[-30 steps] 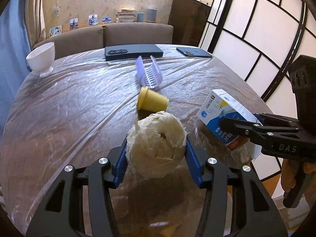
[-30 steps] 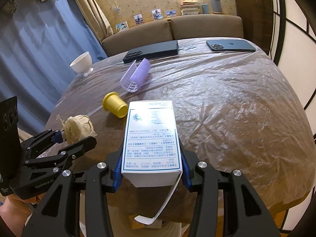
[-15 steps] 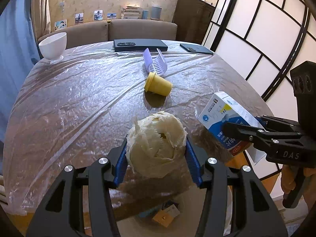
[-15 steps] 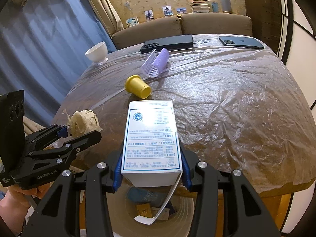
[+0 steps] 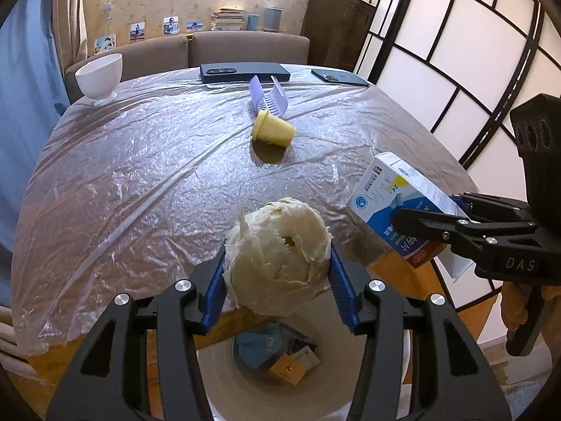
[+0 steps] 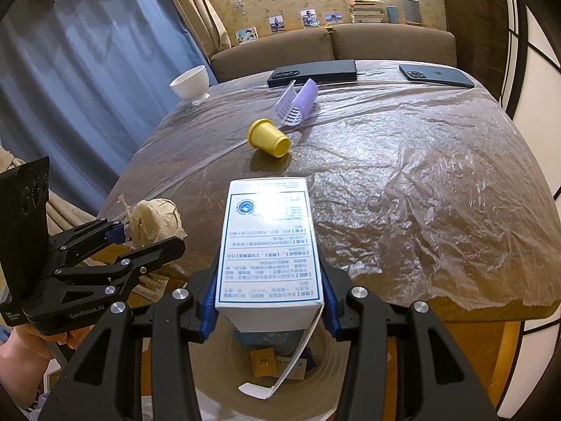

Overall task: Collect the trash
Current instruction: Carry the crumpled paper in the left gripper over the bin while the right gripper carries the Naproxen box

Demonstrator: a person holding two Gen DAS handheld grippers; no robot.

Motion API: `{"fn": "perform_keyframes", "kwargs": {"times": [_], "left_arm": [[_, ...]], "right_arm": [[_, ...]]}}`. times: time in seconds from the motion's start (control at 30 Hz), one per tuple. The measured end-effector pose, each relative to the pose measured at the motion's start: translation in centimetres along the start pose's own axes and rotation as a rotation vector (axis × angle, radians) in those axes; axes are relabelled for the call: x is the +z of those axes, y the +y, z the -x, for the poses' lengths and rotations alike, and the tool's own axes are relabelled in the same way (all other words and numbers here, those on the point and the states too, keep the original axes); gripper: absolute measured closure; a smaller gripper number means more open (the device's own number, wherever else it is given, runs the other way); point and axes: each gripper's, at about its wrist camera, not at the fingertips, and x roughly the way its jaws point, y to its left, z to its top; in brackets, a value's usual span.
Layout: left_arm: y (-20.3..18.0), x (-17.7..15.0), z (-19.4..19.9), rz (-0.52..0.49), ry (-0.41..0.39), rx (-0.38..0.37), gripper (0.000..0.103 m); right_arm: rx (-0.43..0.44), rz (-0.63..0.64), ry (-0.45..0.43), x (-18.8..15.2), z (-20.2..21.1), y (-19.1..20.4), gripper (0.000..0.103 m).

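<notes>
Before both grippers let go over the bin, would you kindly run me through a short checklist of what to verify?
1. Left gripper clamped on the paper wad: ok.
2. Right gripper clamped on the carton: ok.
3. Wad above the bin opening: ok, the bin shows directly beneath it.
4. Carton above the bin: ok in the right wrist view; the left wrist view leaves it uncertain.
5. Room in the bin: ok, only a few scraps at the bottom.
6. Carton's loose flap clear of the bin rim: cannot tell.
</notes>
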Motion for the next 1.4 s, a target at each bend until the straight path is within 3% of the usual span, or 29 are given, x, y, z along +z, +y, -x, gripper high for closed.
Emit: {"fn": "perform_keyframes", "kwargs": {"times": [1.4], "left_arm": [[-2.8, -4.8, 1.1, -0.086, 0.123, -0.036, 0.050]], "right_arm": [[0.029, 0.112, 0.098, -5.4, 1.6, 2.2, 0.058]]}}
